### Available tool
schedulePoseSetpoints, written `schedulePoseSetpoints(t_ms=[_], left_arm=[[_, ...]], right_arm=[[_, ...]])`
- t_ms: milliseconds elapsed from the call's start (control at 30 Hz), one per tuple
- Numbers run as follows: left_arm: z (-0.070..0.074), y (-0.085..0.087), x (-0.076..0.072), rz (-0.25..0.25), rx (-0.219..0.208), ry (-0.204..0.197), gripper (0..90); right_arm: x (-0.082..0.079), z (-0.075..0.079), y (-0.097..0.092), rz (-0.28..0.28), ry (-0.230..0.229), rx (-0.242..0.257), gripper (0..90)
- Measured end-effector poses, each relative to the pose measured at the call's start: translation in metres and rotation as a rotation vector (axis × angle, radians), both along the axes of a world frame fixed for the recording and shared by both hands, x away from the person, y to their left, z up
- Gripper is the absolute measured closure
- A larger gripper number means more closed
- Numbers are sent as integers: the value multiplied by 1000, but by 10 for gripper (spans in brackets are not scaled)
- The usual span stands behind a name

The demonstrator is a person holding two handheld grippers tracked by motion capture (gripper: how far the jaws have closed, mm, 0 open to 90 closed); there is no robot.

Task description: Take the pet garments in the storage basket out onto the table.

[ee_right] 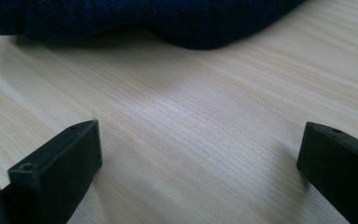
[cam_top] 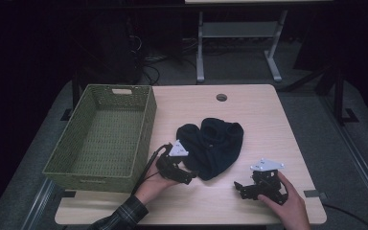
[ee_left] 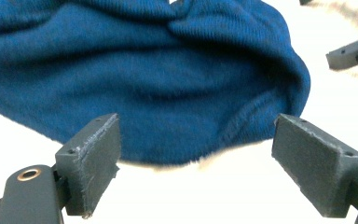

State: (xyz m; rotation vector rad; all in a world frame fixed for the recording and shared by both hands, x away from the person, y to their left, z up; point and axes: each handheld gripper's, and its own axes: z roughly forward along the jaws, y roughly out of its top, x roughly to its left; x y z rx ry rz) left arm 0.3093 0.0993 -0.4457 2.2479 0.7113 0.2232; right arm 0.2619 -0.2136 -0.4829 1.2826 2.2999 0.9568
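Observation:
A dark blue knitted garment (cam_top: pixel 213 145) lies crumpled in the middle of the wooden table (cam_top: pixel 249 105). My left gripper (cam_top: pixel 190 176) is open at the garment's near left edge, its jaws wide apart just short of the knit (ee_left: pixel 168 79). My right gripper (cam_top: pixel 240 188) is open too, resting low over bare wood to the right of the garment, with the cloth's edge (ee_right: pixel 168 23) some way beyond its jaws. Nothing is held in either one. The other gripper's jaw tip (ee_left: pixel 352 52) shows at the upper right of the left gripper view.
A green woven basket (cam_top: pixel 146 127), empty inside, stands on the table's left side, close to my left hand. A round cable hole (cam_top: pixel 221 97) sits near the table's far edge. Beyond the table stand the legs of another desk (cam_top: pixel 200 48) and cables on the floor.

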Motion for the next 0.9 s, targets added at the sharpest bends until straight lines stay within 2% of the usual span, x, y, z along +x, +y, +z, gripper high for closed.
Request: schedulePoseSetpoints(t_ms=[233,533,633,800,900], left_arm=[[-14,3,-13,-7,51,23,151],[-25,3,-15,18,92,-5,150],[-26,4,-15,13,78,-14,143],[-33,8,-16,9,21,-48,129],[-33,8,-16,9,22,-48,130]], right_arm=[[0,0,0,-2,4,2,0],[0,0,0,-2,4,2,0],[0,0,0,-2,4,2,0],[0,0,0,-1,2,0,0],[0,0,0,-1,1,0,0]])
